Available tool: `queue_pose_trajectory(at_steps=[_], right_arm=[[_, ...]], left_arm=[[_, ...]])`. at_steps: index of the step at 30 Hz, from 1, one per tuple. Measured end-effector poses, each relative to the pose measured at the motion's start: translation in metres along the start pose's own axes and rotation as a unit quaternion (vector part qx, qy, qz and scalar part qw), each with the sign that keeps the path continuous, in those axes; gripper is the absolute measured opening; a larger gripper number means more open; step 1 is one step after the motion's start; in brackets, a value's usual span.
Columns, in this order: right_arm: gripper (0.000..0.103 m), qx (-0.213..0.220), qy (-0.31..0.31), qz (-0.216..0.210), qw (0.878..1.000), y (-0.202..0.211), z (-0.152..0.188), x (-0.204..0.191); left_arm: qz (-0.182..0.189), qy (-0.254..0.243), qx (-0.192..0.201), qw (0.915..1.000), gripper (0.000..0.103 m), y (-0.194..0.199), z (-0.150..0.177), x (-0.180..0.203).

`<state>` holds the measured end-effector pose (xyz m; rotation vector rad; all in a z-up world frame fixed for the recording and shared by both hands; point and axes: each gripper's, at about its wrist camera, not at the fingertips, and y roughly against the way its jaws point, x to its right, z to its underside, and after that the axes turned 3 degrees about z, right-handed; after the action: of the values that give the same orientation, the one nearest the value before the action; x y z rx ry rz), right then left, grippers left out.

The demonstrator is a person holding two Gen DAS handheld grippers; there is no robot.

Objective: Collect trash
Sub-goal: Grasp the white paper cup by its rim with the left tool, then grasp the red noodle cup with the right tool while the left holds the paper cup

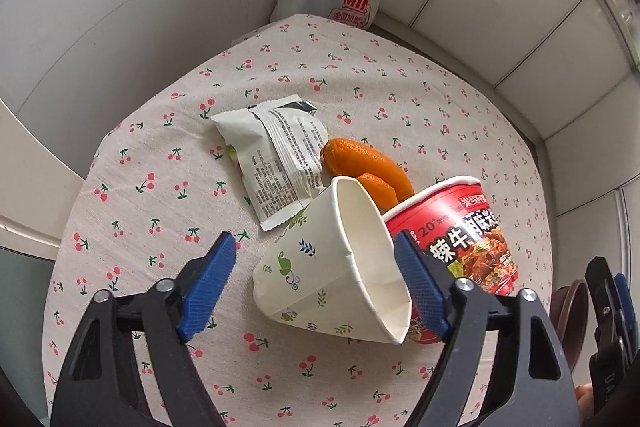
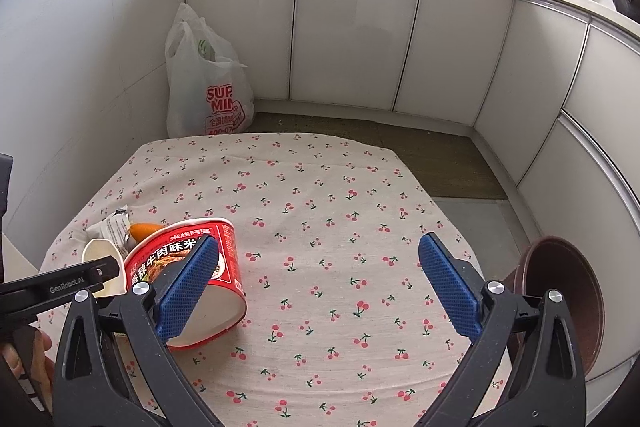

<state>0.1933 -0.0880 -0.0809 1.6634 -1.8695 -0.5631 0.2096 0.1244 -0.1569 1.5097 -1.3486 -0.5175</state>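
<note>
Paper, white with a leaf print, the tipped cup (image 1: 328, 263) lies on the cloth-covered bench (image 1: 168, 195) between your left tool's (image 1: 316, 283) open pads, unclamped, ready for closing. Your right tool (image 2: 320, 287) stands open and empty beside the red noodle tub (image 2: 192, 267), clear of that grasp.

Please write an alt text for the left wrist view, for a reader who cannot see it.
The open left gripper straddles a tipped-over white paper cup with leaf prints on a cherry-print tablecloth. A red instant noodle cup lies beside it, with orange peel and a white snack wrapper behind.
</note>
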Motion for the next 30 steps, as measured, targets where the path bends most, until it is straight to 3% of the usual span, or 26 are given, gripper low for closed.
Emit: queue_pose_trajectory(at_steps=[3, 7, 10, 15, 18, 20, 23, 28, 30], right_arm=[[0.096, -0.005, 0.005, -0.006, 1.000, -0.002, 0.000, -0.004], [0.096, -0.019, 0.009, -0.021, 1.000, -0.008, 0.001, -0.008], [0.096, -0.024, 0.029, -0.044, 0.998, -0.012, 0.003, -0.018], [0.096, -0.066, 0.054, -0.109, 0.990, -0.031, 0.011, -0.038], [0.096, -0.086, 0.049, -0.123, 0.988, -0.043, 0.016, -0.043], [0.096, -0.069, 0.069, -0.128, 0.987, -0.041, 0.019, -0.049], [0.096, -0.012, 0.152, -0.108, 0.982, -0.029, 0.025, -0.068], [0.096, 0.044, 0.283, -0.075, 0.955, -0.015, 0.039, -0.102], [0.096, 0.071, 0.349, -0.050, 0.933, -0.009, 0.051, -0.122]], left_arm=[[0.006, 0.000, -0.010, 0.9999, 0.053, -0.003, 0.001, -0.003], [0.033, 0.000, -0.015, 0.9994, 0.019, 0.000, 0.001, -0.010], [0.043, -0.009, -0.010, 0.9990, 0.006, 0.007, 0.001, -0.013], [0.053, -0.011, 0.018, 0.9984, 0.004, 0.029, -0.004, -0.018], [0.066, -0.002, 0.041, 0.9969, 0.003, 0.048, -0.010, -0.022], [0.073, 0.002, 0.055, 0.9958, 0.003, 0.059, -0.013, -0.022], [0.080, 0.005, 0.077, 0.9938, 0.003, 0.077, -0.019, -0.023], [0.082, 0.004, 0.111, 0.9904, 0.004, 0.103, -0.025, -0.024], [0.090, 0.009, 0.119, 0.9887, 0.004, 0.111, -0.027, -0.025]])
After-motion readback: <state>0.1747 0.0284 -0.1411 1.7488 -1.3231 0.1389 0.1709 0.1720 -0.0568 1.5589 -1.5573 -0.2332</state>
